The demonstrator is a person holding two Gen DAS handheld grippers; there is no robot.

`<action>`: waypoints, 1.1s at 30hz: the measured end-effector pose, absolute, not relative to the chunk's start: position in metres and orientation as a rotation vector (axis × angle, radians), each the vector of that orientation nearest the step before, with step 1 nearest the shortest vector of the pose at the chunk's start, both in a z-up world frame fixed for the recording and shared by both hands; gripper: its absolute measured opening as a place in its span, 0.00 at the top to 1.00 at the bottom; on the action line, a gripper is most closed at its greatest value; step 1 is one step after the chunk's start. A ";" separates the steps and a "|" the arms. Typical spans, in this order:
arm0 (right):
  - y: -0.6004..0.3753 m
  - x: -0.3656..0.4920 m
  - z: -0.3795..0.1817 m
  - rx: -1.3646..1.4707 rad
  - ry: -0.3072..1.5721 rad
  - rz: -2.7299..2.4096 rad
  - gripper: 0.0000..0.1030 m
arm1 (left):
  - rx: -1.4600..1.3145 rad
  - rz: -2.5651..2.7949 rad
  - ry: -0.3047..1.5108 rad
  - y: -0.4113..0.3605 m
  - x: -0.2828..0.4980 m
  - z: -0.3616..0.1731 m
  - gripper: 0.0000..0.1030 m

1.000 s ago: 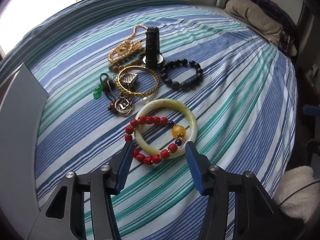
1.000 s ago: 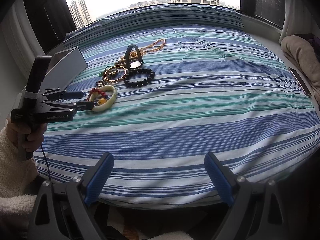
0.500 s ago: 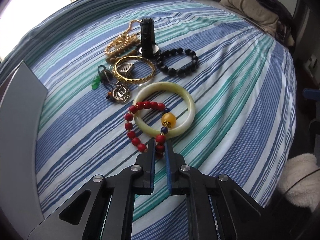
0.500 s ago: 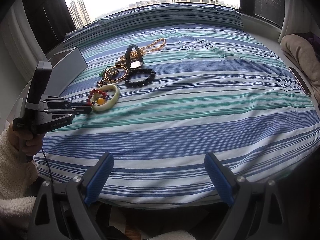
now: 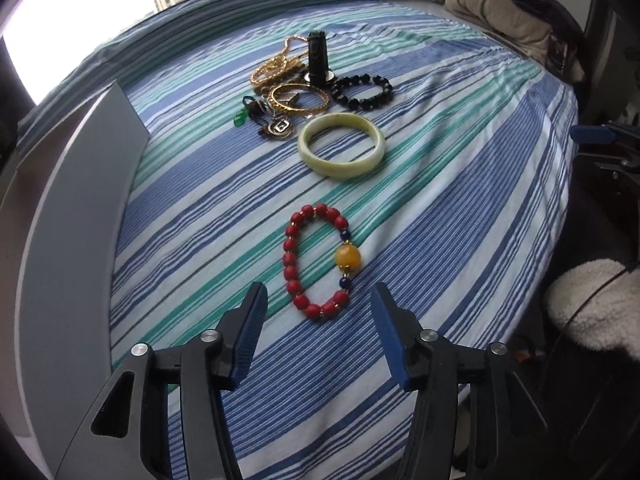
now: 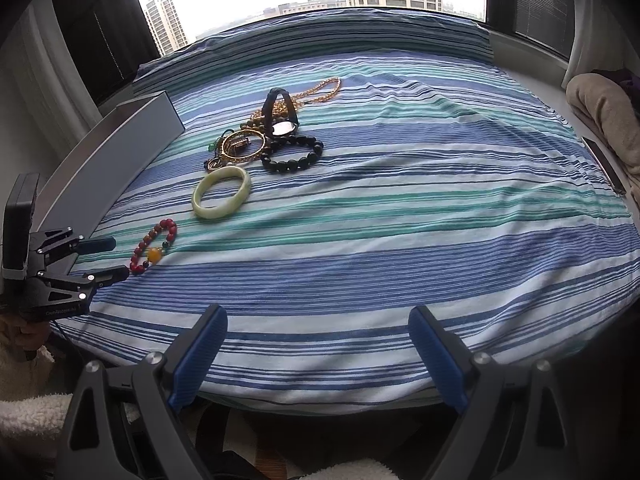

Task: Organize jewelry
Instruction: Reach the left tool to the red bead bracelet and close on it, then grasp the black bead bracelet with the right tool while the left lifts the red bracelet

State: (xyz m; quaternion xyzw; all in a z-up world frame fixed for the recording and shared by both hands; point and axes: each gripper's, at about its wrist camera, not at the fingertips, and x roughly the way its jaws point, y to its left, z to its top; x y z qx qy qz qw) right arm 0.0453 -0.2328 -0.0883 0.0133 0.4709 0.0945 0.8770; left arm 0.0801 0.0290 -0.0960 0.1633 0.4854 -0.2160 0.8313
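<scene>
A red bead bracelet (image 5: 318,262) with an amber bead lies alone on the striped sheet, just ahead of my open, empty left gripper (image 5: 320,314). It also shows in the right wrist view (image 6: 154,246), next to the left gripper (image 6: 110,258). A pale jade bangle (image 5: 342,146) lies farther off, also seen in the right wrist view (image 6: 221,192). Behind it sit a black bead bracelet (image 5: 362,90), a gold bangle (image 5: 298,98), gold chains (image 5: 276,68), a black watch (image 5: 318,58) and small pendants (image 5: 276,128). My right gripper (image 6: 318,346) is open and empty at the bed's near edge.
A grey open box or lid (image 5: 60,208) stands at the left of the bed, also in the right wrist view (image 6: 120,148). A beige bundle of cloth (image 5: 500,20) lies at the far right. The striped sheet (image 6: 400,220) stretches wide to the right.
My left gripper shut on the red bead bracelet, pulled it off the jade bangle toward the near edge, then opened and let it go. The right gripper has not moved.
</scene>
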 end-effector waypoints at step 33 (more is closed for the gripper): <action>-0.225 0.280 -0.136 0.279 1.236 0.270 0.56 | -0.271 -0.307 0.991 0.068 0.096 -0.069 0.85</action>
